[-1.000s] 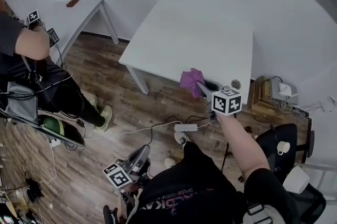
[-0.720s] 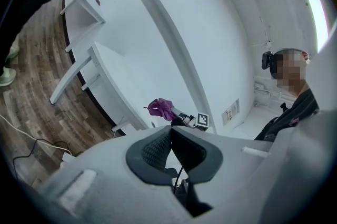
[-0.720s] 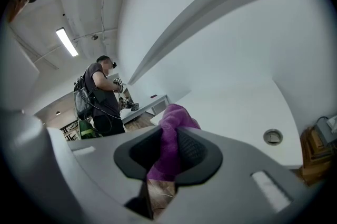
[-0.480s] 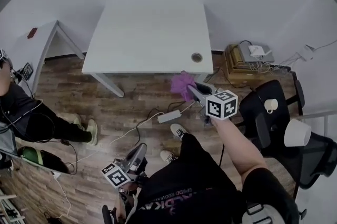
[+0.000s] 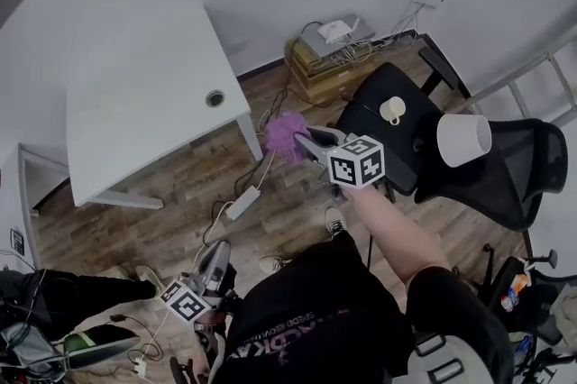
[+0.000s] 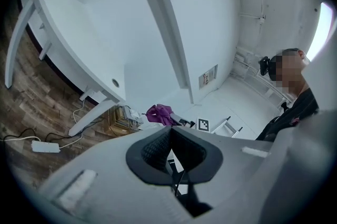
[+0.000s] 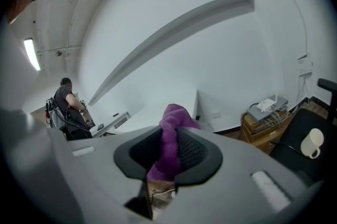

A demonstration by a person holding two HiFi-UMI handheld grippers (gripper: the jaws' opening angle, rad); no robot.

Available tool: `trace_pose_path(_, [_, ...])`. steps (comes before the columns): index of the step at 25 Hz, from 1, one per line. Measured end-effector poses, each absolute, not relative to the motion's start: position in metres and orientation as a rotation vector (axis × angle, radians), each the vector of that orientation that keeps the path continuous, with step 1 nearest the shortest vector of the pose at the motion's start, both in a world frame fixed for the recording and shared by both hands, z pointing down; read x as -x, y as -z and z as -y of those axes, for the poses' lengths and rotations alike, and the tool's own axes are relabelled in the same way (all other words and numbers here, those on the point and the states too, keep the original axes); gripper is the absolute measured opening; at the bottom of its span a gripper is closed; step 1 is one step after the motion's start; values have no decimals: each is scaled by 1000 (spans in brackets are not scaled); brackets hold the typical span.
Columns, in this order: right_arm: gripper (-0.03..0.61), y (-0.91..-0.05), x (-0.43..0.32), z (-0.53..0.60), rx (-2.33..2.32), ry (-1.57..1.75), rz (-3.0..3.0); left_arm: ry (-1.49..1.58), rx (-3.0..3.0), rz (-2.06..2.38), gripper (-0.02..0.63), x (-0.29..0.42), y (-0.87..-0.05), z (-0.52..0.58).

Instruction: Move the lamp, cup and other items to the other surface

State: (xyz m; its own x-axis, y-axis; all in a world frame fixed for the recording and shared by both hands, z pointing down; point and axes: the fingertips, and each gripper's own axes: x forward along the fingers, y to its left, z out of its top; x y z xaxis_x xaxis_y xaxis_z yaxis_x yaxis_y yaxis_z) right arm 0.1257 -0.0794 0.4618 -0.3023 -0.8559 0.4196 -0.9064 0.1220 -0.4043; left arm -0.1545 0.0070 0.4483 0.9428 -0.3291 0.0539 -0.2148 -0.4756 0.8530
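Observation:
My right gripper (image 5: 302,140) is shut on a purple cloth (image 5: 285,135), which it carries above the wooden floor between the white table (image 5: 135,103) and a black chair (image 5: 383,134). In the right gripper view the cloth (image 7: 171,139) bulges up between the pads of the right gripper (image 7: 169,136). A white cup (image 5: 392,110) stands on the chair seat, and a white lamp shade (image 5: 463,139) sits just right of it. The cup (image 7: 311,142) also shows at the right gripper view's right edge. My left gripper (image 5: 219,250) hangs low by my leg, shut and holding nothing. Its jaws (image 6: 170,133) meet.
A wooden box with devices and cables (image 5: 329,44) stands against the wall behind the chair. A power strip (image 5: 243,202) and cords lie on the floor by the table leg. A second black chair (image 5: 505,184) is at the right. Another person (image 7: 66,99) stands far off.
The view has swung right: the white table has slid to the left and the black chair with cup and lamp has come closer. My right gripper has carried the cloth that way.

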Motion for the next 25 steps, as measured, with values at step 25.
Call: trace_pose_path(25, [81, -672, -475, -79, -1858, -1308, 1713, -123, -1959, 287, 2, -140, -502, -71])
